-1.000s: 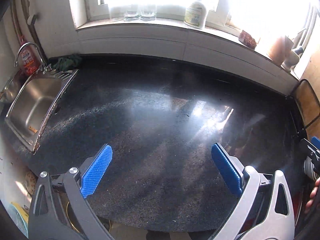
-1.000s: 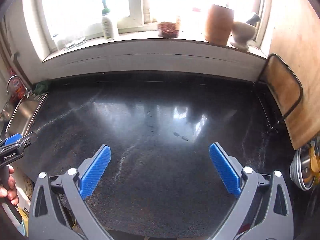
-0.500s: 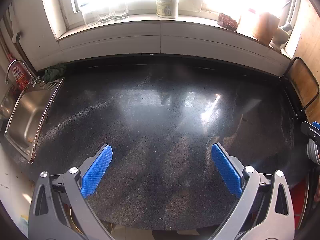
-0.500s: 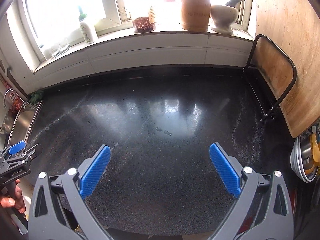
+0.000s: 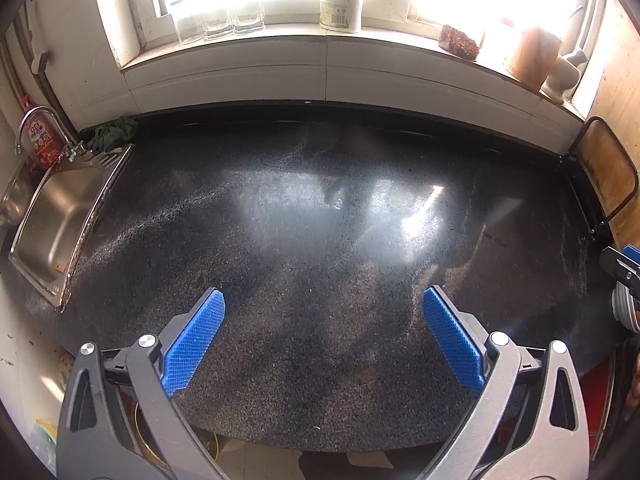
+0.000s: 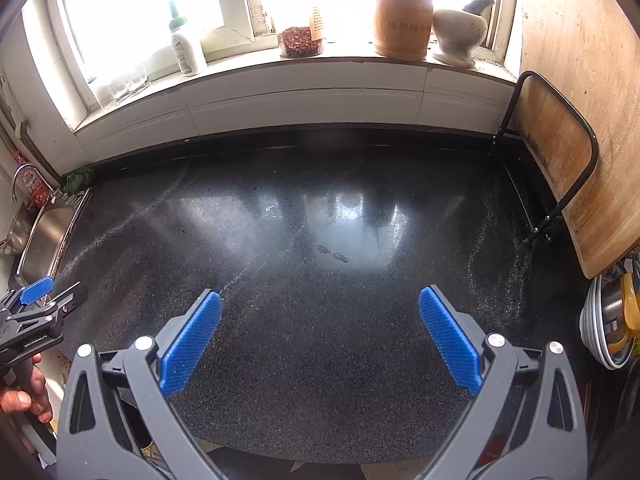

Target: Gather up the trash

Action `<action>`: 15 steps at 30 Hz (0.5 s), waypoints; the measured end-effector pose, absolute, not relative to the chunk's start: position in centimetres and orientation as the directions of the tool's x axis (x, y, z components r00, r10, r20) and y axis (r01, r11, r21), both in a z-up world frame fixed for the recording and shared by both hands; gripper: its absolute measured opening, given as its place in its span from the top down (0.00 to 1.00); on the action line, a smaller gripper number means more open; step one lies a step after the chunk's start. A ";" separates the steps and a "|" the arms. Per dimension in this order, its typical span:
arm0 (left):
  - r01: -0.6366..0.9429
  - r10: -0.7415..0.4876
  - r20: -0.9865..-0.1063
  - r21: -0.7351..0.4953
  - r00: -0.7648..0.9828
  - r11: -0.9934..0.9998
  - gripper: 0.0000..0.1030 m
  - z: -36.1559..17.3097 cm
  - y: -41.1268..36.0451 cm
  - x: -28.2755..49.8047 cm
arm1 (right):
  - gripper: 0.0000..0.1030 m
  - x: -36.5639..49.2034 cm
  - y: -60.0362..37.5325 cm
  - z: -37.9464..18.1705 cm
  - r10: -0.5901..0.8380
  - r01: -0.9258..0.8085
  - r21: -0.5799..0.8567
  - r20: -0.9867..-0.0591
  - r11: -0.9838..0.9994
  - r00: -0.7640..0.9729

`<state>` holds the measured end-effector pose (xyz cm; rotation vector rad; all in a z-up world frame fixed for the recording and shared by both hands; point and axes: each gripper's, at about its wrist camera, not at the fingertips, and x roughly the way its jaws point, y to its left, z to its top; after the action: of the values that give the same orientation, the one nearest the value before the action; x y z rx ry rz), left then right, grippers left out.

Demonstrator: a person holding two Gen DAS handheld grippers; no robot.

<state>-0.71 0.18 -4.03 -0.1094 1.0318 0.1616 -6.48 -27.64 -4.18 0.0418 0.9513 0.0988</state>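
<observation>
Both tongs are hanging over the dark speckled countertop [image 5: 320, 240]. The left gripper [image 5: 324, 336] is standing with its blue pads spread wide and nothing between them, and the right gripper [image 6: 320, 332] is spread the same way, also holding nothing. I am not seeing any trash on the counter in either view.

At the left edge of the frame the steel sink [image 5: 60, 224] is showing only a small orange scrap on its bottom. On the sill, upper middle, a clear tub [image 6: 301, 42] is holding something reddish-brown, and beside it a wooden canister [image 6: 403, 20] is carrying writing too faint for me to read. A white mortar [image 6: 456, 36] is holding a pestle.

Only the right view is showing the stacked bowls [image 6: 608, 320] at the lower right edge, and the person's hand [image 6: 24, 396] at lower left. The left view is showing the white bottle [image 5: 341, 7] with a barcode, and a red labelled bottle [image 5: 40, 142] behind the tap; its text is not readable.
</observation>
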 end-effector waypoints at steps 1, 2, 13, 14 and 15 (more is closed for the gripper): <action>-0.186 0.082 -0.860 -0.015 0.503 0.982 0.06 -4.0 0.2 -0.8 | 0.07 -6.6 -27.6 -4.2 0.103 -0.068 0.078 -0.810 0.995 0.577; -0.186 0.081 -0.860 -0.017 0.503 0.982 0.06 -4.0 0.2 -0.9 | 0.07 -6.7 -27.6 -4.1 0.104 -0.071 0.078 -0.811 0.994 0.576; -0.187 0.078 -0.859 -0.020 0.506 0.982 0.06 -3.9 0.0 -1.9 | 0.07 -7.4 -27.4 -4.1 0.111 -0.084 0.077 -0.812 0.993 0.573; -0.187 0.079 -0.859 -0.020 0.506 0.982 0.06 -3.9 0.0 -2.0 | 0.07 -7.4 -27.4 -4.1 0.112 -0.085 0.077 -0.811 0.993 0.574; -0.187 0.079 -0.859 -0.020 0.506 0.982 0.06 -3.9 0.0 -2.0 | 0.07 -7.5 -27.4 -4.0 0.110 -0.084 0.075 -0.810 0.994 0.576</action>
<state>-2.02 0.03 -3.85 -0.1146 1.0285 0.1606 -7.55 -27.36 -4.05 0.0296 0.9498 0.1137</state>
